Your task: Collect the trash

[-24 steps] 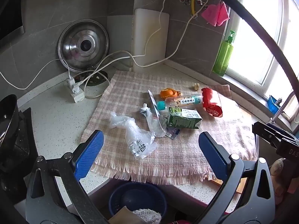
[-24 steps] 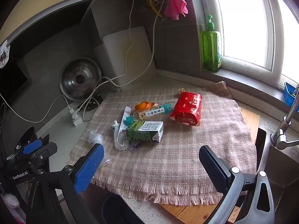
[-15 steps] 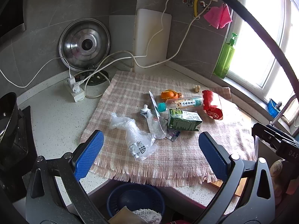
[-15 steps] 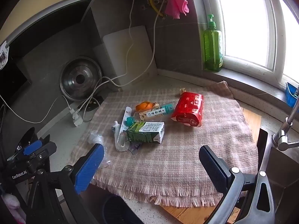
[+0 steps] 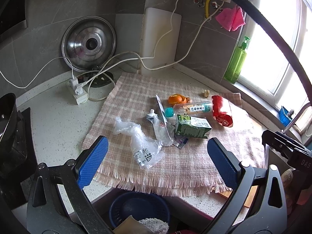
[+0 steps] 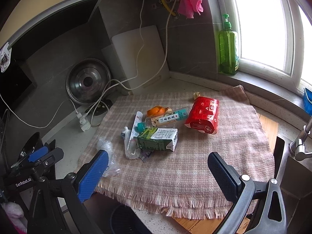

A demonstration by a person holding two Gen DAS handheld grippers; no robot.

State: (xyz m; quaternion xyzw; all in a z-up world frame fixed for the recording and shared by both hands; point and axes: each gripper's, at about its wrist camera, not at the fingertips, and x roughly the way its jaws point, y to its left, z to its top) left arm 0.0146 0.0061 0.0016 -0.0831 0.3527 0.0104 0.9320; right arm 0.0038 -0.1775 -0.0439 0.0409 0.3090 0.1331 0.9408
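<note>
Trash lies on a pink checked cloth (image 5: pixel 195 161): a clear plastic bag (image 5: pixel 140 142), a green carton (image 5: pixel 193 129) (image 6: pixel 158 139), a small bottle with a teal cap (image 5: pixel 192 108) (image 6: pixel 165 118), a red packet (image 5: pixel 222 110) (image 6: pixel 203 117), orange peel (image 5: pixel 176 99) (image 6: pixel 156 110), a squeezed tube (image 5: pixel 151 115) and a white wrapper (image 6: pixel 131 136). My left gripper (image 5: pixel 156 161) is open and empty, hovering above the cloth's near edge by the plastic bag. My right gripper (image 6: pixel 156 173) is open and empty over the cloth's near part. A blue basket (image 5: pixel 139 208) stands below the counter edge.
A power strip with white cables (image 5: pixel 78 91), a steel lid (image 5: pixel 88 43) and a white cutting board (image 5: pixel 159 41) line the back wall. A green soap bottle (image 6: pixel 228 44) stands on the sill. A tap (image 6: pixel 300 140) and sink are at right. A dark pot (image 5: pixel 6 113) stands at left.
Both grippers have drawn slightly back and up, so the trash sits a little farther off in both views. Nothing on the cloth has moved.
</note>
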